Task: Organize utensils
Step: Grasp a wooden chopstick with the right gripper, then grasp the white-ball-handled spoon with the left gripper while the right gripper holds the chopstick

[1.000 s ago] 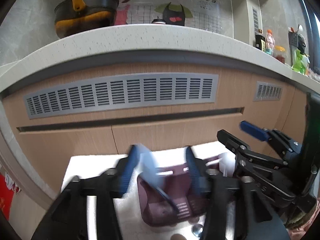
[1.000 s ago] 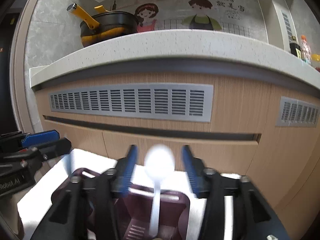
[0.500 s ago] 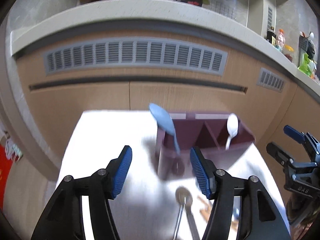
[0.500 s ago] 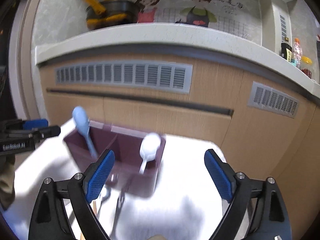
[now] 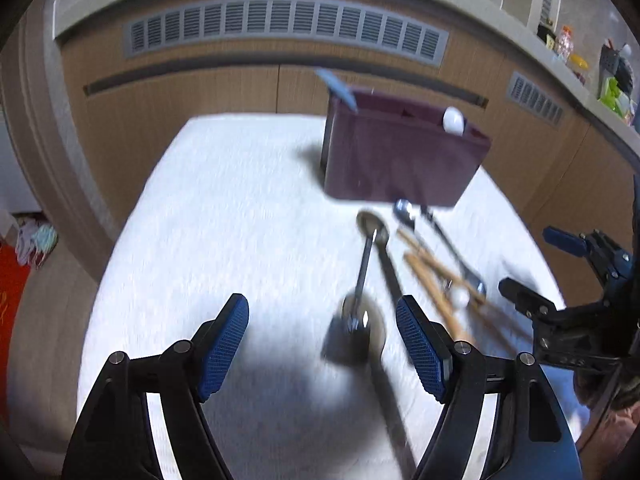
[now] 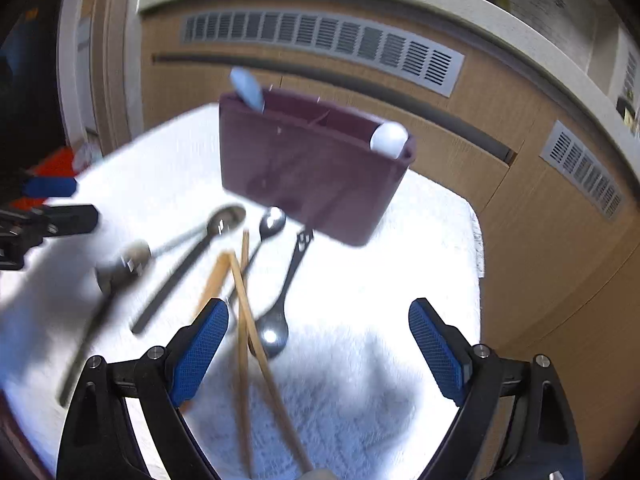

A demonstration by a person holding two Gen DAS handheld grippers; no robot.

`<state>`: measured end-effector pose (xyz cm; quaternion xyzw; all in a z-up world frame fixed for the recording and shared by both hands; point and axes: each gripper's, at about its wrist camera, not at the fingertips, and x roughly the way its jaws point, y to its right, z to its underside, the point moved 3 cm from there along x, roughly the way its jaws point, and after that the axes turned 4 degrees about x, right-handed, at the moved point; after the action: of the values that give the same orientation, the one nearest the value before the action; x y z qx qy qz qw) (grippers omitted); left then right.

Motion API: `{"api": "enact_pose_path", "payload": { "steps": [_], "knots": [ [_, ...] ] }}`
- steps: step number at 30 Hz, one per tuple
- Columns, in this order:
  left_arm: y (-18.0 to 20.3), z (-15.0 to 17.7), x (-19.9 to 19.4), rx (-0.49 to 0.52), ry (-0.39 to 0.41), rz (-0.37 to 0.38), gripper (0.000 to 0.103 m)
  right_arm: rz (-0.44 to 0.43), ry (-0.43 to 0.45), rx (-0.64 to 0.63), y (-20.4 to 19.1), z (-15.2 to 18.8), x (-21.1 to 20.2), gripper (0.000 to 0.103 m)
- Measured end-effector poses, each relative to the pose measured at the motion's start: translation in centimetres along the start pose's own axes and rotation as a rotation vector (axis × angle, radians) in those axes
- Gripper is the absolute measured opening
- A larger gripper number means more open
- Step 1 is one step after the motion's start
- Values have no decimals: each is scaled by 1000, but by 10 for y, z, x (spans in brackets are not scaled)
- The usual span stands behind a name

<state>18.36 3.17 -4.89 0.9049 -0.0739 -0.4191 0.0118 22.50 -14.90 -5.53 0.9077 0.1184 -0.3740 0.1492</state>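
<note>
A maroon utensil holder [image 5: 400,156] [image 6: 312,168] stands at the far side of a white towel [image 5: 224,216] [image 6: 360,280]. A blue spoon [image 5: 336,90] [image 6: 247,88] stands in its left compartment and a white spoon [image 5: 454,120] [image 6: 389,138] in its right. In front of it lie metal spoons [image 5: 372,224] [image 6: 224,218], a metal fork [image 6: 298,252] and wooden chopsticks [image 5: 432,280] [image 6: 244,320]. My left gripper [image 5: 322,348] is open and empty above the towel, near a ladle-like spoon [image 5: 356,312]. My right gripper [image 6: 318,352] is open and empty over the chopsticks.
Wooden cabinet fronts with grey vents [image 5: 280,24] [image 6: 320,40] stand behind the towel under a pale countertop. The right gripper shows at the right edge of the left wrist view [image 5: 560,300]. The towel's far edge runs close to the cabinet.
Both grippers have let go of their spoons, opened wide and drawn back and up from the holder. The blue and white spoons now stand in the holder. The loose utensils have come into view.
</note>
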Motion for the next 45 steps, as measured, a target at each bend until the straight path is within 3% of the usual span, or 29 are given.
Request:
{"api": "enact_pose_path", "payload": {
  "steps": [5,7,8,9,17,21,24,28,33,37,38,39,41,45],
  "knots": [
    [-6,7,6,-33,-33,4,77,-96,-16,37,-1,5,8,87],
    [-8,5,5,-35,-26,4,77,-129,-21,37,-3,5,10,55],
    [-8,5,4,-35,-24,7,77,-162,-53,33,-4,4,15,29],
    [-8,5,4,-34,-22,8,77,-201,-87,32,-5,4,20,14],
    [-10,7,10,-47,-40,20,77,-249,-91,-69,-22,-7,28,13],
    [-7,6,8,-36,-37,25,77,-295,-157,-55,-24,-13,49,13],
    [-7,5,5,-33,-30,23,77,-349,-206,5,-23,-13,58,12],
    [-5,4,3,-25,-26,23,77,-338,-207,90,-15,-11,49,6],
    [7,4,2,8,-8,57,77,-344,-162,271,23,1,25,5],
    [41,6,-3,99,54,125,76,-270,-128,383,53,17,12,5],
    [51,6,-4,131,72,132,69,-260,-122,417,59,23,10,5],
    [61,7,-4,166,80,138,52,-261,-119,442,63,26,10,5],
    [82,9,1,230,66,174,37,-234,-100,479,71,33,9,5],
    [109,8,20,297,14,167,37,-216,-42,537,76,42,2,6]
  ]
}}
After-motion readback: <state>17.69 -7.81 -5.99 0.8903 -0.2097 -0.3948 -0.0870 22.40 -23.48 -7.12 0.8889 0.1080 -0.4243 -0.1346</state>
